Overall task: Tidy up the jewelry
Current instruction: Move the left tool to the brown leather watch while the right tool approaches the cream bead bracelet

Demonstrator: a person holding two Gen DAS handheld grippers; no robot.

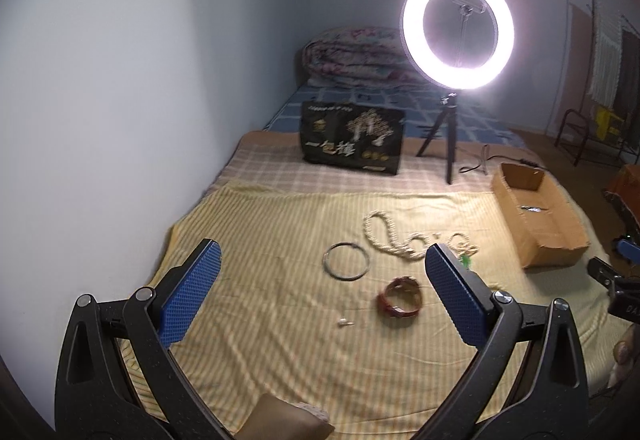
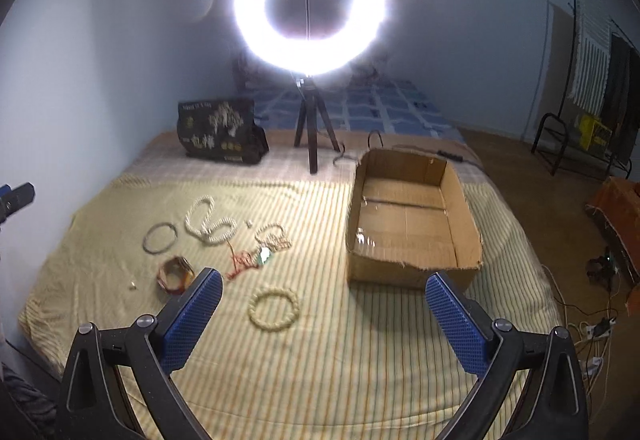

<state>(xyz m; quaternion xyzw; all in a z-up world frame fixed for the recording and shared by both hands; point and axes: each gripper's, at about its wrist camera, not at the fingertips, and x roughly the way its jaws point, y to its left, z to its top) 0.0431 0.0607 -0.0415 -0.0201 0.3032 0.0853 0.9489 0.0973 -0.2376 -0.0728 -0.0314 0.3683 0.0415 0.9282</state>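
Sitting on the striped bedspread point(image 2: 320, 360), the cardboard box point(image 2: 460, 216) holds only something small and shiny against its left wall — too small to identify. Left gripper point(image 1: 320, 296) and right gripper point(image 2: 324, 316) both hover spread wide, holding nothing. Beaded necklace point(image 2: 208, 224), metal bangle point(image 2: 149, 242), red bracelet point(image 2: 174, 274) and cream bracelet point(image 2: 273, 308) lie outside the box, left of it.

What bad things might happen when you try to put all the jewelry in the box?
1. The long bead necklace lies looped beside other beads; lifting it might drag them along.
2. The tiny pale piece on the striped sheet looks hard to pinch and could get lost in the soft cloth.
3. The ring light glares brightly, so the thin metal bangle may be hard to see.
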